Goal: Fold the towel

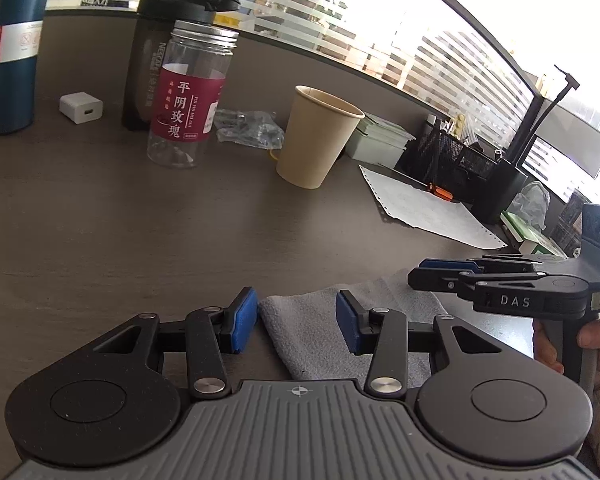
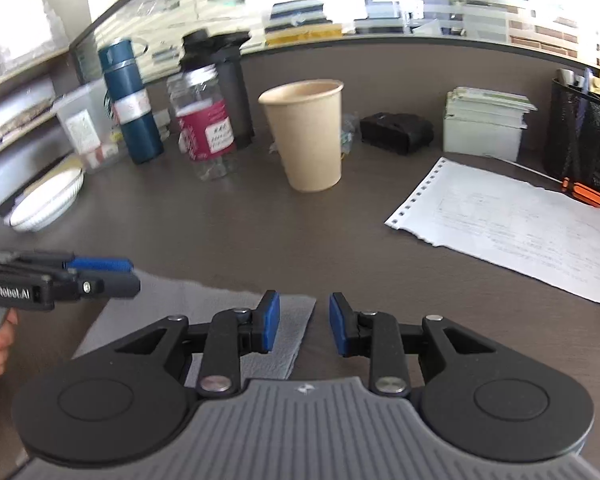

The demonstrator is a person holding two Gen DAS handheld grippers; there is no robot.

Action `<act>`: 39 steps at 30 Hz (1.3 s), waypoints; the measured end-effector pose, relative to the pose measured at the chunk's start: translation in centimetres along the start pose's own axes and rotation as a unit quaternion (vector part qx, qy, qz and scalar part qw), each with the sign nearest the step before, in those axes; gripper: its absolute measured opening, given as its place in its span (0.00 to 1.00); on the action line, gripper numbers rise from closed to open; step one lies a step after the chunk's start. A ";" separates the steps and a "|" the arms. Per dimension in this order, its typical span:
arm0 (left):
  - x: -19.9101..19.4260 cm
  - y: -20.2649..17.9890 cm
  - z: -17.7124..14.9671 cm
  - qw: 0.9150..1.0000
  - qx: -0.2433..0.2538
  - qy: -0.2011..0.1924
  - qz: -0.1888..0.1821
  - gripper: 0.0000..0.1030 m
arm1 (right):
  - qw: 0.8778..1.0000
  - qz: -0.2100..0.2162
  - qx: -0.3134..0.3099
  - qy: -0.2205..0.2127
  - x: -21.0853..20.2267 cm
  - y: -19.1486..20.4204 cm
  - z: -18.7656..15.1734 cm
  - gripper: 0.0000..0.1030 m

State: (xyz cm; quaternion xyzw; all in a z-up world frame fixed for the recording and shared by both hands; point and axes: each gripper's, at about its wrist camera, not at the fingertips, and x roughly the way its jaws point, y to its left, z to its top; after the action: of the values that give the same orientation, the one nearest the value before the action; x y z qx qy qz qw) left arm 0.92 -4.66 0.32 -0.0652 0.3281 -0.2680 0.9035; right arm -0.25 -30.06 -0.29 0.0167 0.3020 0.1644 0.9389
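Observation:
A grey towel lies flat on the dark desk. In the left wrist view my left gripper hovers over the towel's near left corner, and its blue pads stand apart without pressing on the cloth. My right gripper comes in from the right, low over the towel's far side. In the right wrist view the right gripper is open above the right edge of the towel, with bare desk under its right pad. The left gripper shows at the left, over the cloth.
Behind the towel stand a paper cup, a clear jar with a red label, a dark shaker bottle and a blue flask. A sheet of paper, an orange-handled screwdriver and a mesh organiser lie right. A white bowl sits left.

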 end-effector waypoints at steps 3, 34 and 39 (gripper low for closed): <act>0.1 -0.3 -0.1 1.000 0.009 -0.001 0.000 0.48 | 1.000 0.004 -0.006 0.000 0.1 0.3 0.0 0.30; 0.6 0.0 0.1 1.000 0.008 0.007 0.005 0.10 | 0.999 0.012 -0.029 -0.007 0.7 0.8 -0.3 0.05; 0.5 0.4 0.4 1.000 -0.002 -0.001 -0.001 0.09 | 1.000 0.013 -0.018 -0.011 0.6 0.4 -0.1 0.05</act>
State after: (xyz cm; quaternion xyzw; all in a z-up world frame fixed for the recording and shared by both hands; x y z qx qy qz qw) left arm 1.70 -4.60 0.23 -0.0673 0.3276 -0.2679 0.9035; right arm 0.03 -29.47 -0.64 0.0057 0.2889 0.1819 0.9399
